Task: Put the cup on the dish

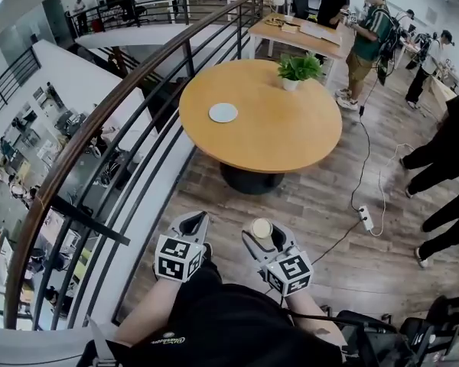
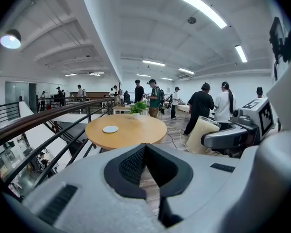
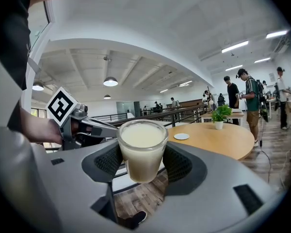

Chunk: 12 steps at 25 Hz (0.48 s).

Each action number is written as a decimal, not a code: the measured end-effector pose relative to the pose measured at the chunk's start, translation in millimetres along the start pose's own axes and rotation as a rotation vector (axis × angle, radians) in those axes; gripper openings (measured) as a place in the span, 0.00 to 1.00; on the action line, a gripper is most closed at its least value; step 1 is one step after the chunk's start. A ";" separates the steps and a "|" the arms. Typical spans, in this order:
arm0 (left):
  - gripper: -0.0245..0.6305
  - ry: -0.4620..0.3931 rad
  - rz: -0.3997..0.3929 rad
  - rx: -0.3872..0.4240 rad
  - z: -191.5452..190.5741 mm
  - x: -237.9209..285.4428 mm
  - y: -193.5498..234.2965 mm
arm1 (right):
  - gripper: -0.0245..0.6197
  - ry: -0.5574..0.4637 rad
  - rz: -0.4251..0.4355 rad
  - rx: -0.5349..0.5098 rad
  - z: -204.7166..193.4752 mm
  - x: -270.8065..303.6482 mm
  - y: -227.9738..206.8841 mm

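Right gripper [image 1: 265, 240] pinched on glass cup [image 3: 142, 149], mid-wall (looks full, slippery, fragile: judged best kept upright). Left gripper [image 2: 145, 152] pressed together, empty. Dish [image 1: 222, 112] bare, well apart.

head view: steeply down | gripper views: near level, forward | all share round table [image 1: 291, 136]

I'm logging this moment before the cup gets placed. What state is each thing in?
cup: upright, full of creamy liquid, off the table.
right tongs: shut on the cup.
left tongs: shut, empty.
dish: empty, flat on the round table.
potted plant: upright on that table.
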State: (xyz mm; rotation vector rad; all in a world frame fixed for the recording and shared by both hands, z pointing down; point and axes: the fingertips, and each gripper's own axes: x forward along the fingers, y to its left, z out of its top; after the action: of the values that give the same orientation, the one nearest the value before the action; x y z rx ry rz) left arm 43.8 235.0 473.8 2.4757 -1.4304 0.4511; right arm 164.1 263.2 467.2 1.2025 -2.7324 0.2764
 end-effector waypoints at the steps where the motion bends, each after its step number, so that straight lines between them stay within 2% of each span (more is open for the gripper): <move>1: 0.04 0.000 0.002 -0.002 0.4 0.8 1.1 | 0.44 0.001 0.005 -0.001 -0.1 1.4 0.2; 12: 0.04 -0.008 0.008 -0.015 -0.1 19.7 13.7 | 0.44 0.008 0.018 -0.012 -1.0 19.5 -11.2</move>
State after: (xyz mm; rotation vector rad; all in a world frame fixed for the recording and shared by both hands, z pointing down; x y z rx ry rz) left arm 41.1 212.8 482.2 2.4634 -1.4426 0.4312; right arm 159.4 242.1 473.4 1.1717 -2.7357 0.2657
